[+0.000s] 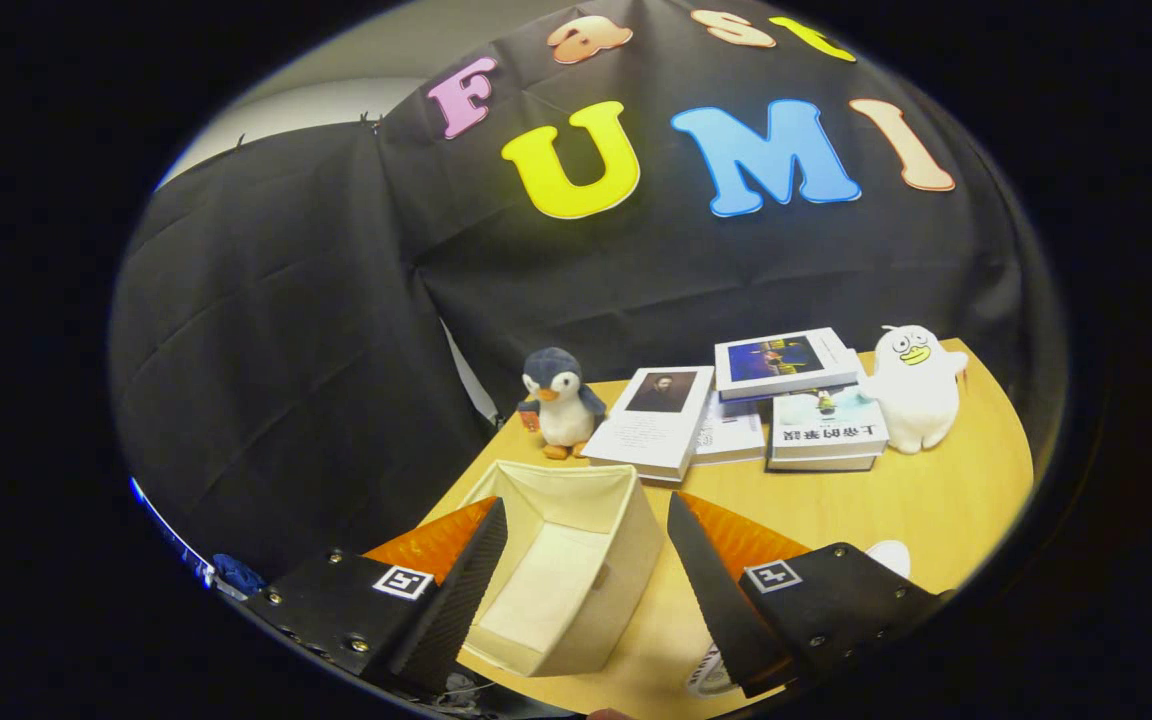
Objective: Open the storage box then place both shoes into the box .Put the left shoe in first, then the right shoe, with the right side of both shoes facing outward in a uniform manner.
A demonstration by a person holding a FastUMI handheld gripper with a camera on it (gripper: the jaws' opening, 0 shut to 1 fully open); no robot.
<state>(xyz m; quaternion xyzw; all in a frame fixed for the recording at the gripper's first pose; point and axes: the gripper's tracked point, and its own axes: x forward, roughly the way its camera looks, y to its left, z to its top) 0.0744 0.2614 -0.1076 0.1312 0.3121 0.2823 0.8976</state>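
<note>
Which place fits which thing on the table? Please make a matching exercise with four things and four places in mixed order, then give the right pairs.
Things:
1. storage box
2. penguin toy
3. white duck toy
4. book with a portrait cover

Places:
A. beside the book stack, on its far side from the penguin
B. between the fingers of the open tool, lid off, nothing inside
C. at the table edge near the black cloth, next to the portrait book
D. lying flat between the penguin and the book stack

Pairs: 1-B, 2-C, 3-A, 4-D
</note>
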